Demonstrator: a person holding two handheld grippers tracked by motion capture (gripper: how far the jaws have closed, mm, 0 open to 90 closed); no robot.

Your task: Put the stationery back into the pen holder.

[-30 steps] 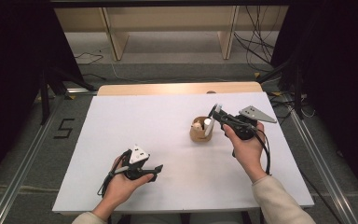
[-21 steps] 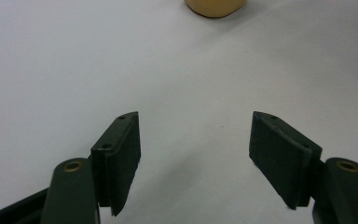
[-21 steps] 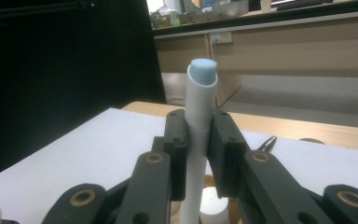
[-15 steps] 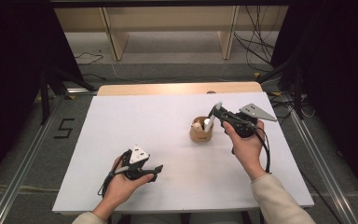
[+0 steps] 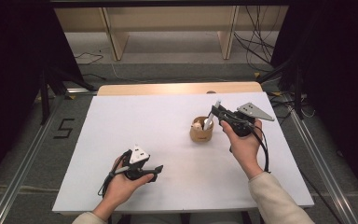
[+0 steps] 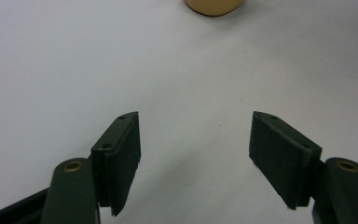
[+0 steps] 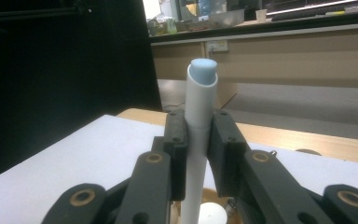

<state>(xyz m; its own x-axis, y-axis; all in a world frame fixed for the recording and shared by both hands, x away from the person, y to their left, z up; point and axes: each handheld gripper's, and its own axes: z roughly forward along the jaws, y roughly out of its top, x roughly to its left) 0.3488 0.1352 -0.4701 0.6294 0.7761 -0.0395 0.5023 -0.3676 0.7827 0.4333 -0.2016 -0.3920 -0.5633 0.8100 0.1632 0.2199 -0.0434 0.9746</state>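
A small wooden cup stands right of the table's middle, with a pale rounded item inside. My right gripper hovers just above the cup's right rim, shut on a white pen that stands upright with its lower end in the cup. In the right gripper view the pen rises between the jaws of the right gripper, its light blue tip on top. My left gripper rests open near the front left of the table. In its own view the left gripper holds nothing, and the cup's base lies far ahead.
The table is covered by a white sheet, with a wooden strip along its far edge. Metal rails run along both sides on the floor. Wooden shelf legs and cables lie beyond the table.
The right hand has shifted slightly at the cup with the pen still held. The left hand and its gripper have not moved.
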